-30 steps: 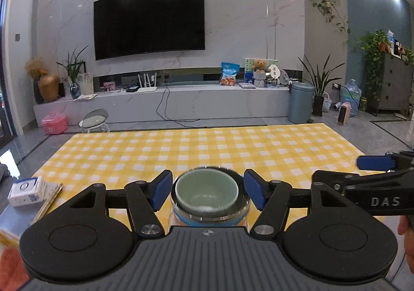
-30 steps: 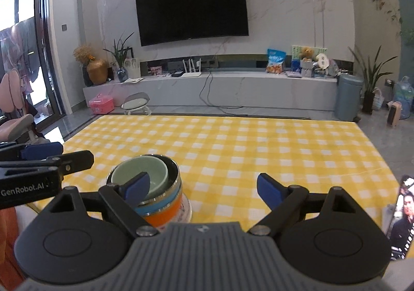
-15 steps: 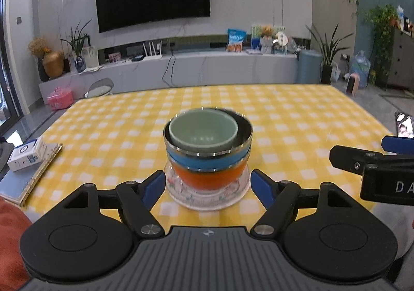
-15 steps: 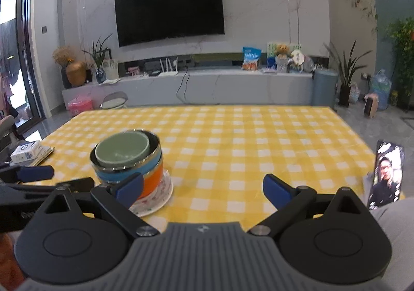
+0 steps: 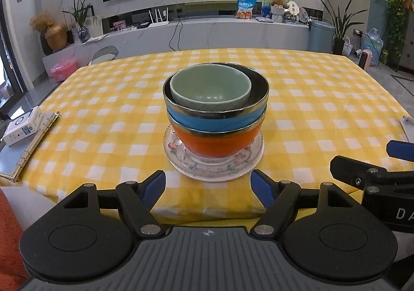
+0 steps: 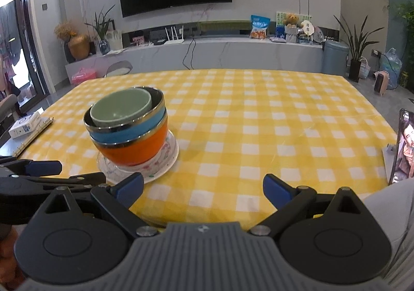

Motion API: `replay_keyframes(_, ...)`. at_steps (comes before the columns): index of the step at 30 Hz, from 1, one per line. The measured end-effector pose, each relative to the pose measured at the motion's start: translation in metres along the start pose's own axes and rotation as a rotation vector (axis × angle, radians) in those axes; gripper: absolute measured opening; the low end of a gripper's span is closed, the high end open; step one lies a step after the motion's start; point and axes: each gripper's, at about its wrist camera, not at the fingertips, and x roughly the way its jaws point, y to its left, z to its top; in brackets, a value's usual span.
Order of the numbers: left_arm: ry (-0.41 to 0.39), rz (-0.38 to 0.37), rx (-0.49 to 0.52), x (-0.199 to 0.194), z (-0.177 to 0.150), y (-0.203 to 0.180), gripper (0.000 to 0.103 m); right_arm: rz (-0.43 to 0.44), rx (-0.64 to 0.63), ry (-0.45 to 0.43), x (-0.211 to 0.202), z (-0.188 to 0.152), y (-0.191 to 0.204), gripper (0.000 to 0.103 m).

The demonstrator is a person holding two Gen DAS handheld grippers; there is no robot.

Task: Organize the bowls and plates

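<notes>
While both grippers hang back off the near table edge, the crockery sits as one stack on the yellow checked cloth (image 5: 310, 99). At the bottom is a clear flowered plate (image 5: 248, 161); on it an orange bowl (image 5: 214, 143), then a blue bowl (image 5: 207, 122) with a metal rim, and inside that, pushed to the rim's 9 o'clock side, a small green bowl (image 5: 209, 89). Nothing else of the kind shows on the table.

From the left wrist view the stack stands at 12 o'clock, just beyond the left gripper (image 5: 208, 186), whose blue pads are wide apart with nothing between them. From the right wrist view the stack is at 10 o'clock; the right gripper (image 6: 203, 186) is likewise spread and empty, pointing at bare cloth. Neither tool touches the stack.

As a judgement: the dishes already lie nested, which is what organizing them would leave. The same scene would also fit a stack waiting to be taken apart and laid out elsewhere; the pictures do not settle which. Any handling of it calls for care with the off-centre green bowl, which may rock, and the glassy plate, likely slippery under the pads.

A binder (image 5: 33, 143) and small box (image 5: 23, 126) lie at 9 o'clock, a phone (image 6: 405, 146) at 3 o'clock.
</notes>
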Motion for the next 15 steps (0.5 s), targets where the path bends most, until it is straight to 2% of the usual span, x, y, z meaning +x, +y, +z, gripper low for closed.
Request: replay_keyframes(15, -0.008, 0.008, -0.015, -0.0032, 0.0018, 0.0025, 0.088, -0.019, -0.004, -0.006, -0.0038, -0.0021, 0.0007, 0.097)
